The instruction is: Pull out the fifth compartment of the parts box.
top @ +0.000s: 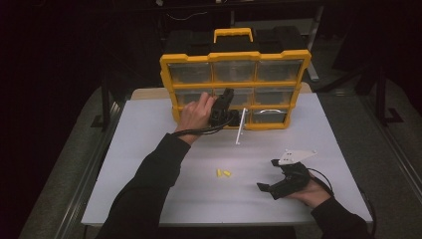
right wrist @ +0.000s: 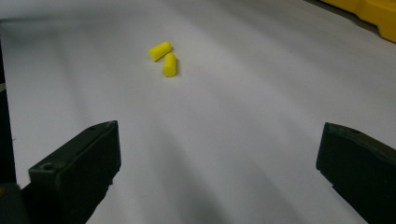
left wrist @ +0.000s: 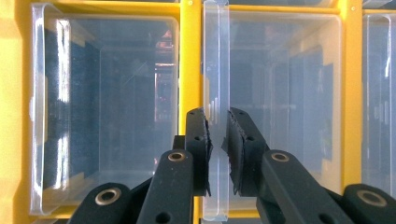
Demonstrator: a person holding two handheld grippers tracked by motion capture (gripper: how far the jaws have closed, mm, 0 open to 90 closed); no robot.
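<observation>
A yellow organiser cabinet [top: 234, 56] with clear drawers stands upright at the back of the white table [top: 149, 149]. My left gripper [top: 227, 94] reaches into its front at the middle row. In the left gripper view the jaws [left wrist: 217, 116] are shut on the thin clear pull tab [left wrist: 215, 56] of a drawer, beside a yellow frame bar [left wrist: 190, 56]. Two small yellow earplugs [top: 223, 173] [right wrist: 163, 58] lie side by side on the table. My right gripper [top: 267, 174] [right wrist: 219, 158] rests low at the front right, open, with nothing between its jaws, pointing toward the earplugs.
A thin white strip [top: 241, 127] slants down onto the table in front of the cabinet's bottom row. A black case [top: 234, 42] sits behind the cabinet. The table's edges run close at the front and right, with dark floor around.
</observation>
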